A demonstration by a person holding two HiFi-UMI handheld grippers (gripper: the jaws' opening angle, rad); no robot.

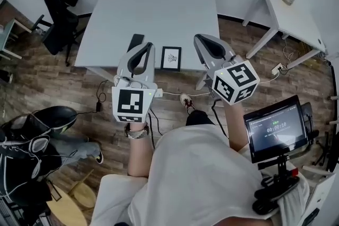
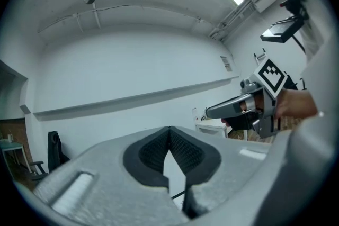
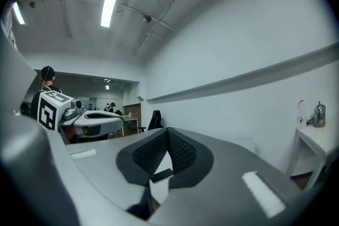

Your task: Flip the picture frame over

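Head view is showing the person standing back from the white table (image 1: 159,2) and holding both tools up in the air, well clear of the tabletop. The left gripper (image 1: 144,47) is pointing out across the table with its jaws pressed together and nothing between them. In its own view the dark ribbed pads (image 2: 153,153) are meeting at the tips, with only the pale wall behind them. The right gripper (image 1: 201,39) is doing the same: its jaws are closed on themselves and carrying nothing, and its pads (image 3: 183,153) are touching at the front.

The picture frame (image 1: 171,58) is lying flat near the table's front edge. From above it is sitting between the two grippers, and neither one is touching it. Its black border is surrounding a white face with a small dark drawing, which is facing up. A dark flat slab (image 1: 135,41) is lying just to the frame's left, partly covered from above by the left gripper.

An office chair (image 1: 58,13) is standing off the table's left end.
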